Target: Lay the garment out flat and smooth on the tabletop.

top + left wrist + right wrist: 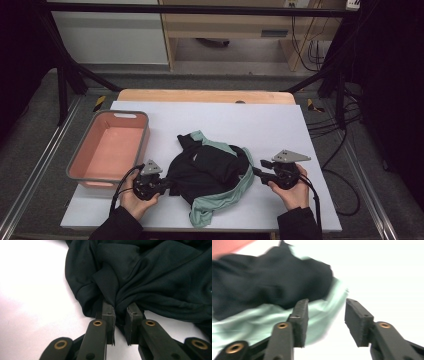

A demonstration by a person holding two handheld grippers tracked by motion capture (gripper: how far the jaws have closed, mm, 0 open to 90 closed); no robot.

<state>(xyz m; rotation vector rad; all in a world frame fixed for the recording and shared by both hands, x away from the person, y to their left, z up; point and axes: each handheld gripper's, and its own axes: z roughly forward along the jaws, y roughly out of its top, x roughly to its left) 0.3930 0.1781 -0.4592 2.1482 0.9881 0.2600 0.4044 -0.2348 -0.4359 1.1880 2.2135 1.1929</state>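
Fabric is lying bunched in the middle of the white sheet (280,125) that is covering the table: a black and mint-green garment (210,172), crumpled into a heap between the two grippers. A pink tub (85,165) with a grey rim is sitting just beside it on the left, close behind the left gripper (167,186), and a dark frame with trailing cables is standing beyond the far edge.

The left hand (131,199) is reaching in from the bottom, holding its gripper level and pointing at the garment's left edge; the jaws are pinching a fold of the black cloth tightly between them. The right hand (294,192) is holding the right gripper (258,169) at the garment's right edge, angled inward. Its jaws are standing partly apart with nothing gripped, the mint-green hem lying just under and beside one jaw.
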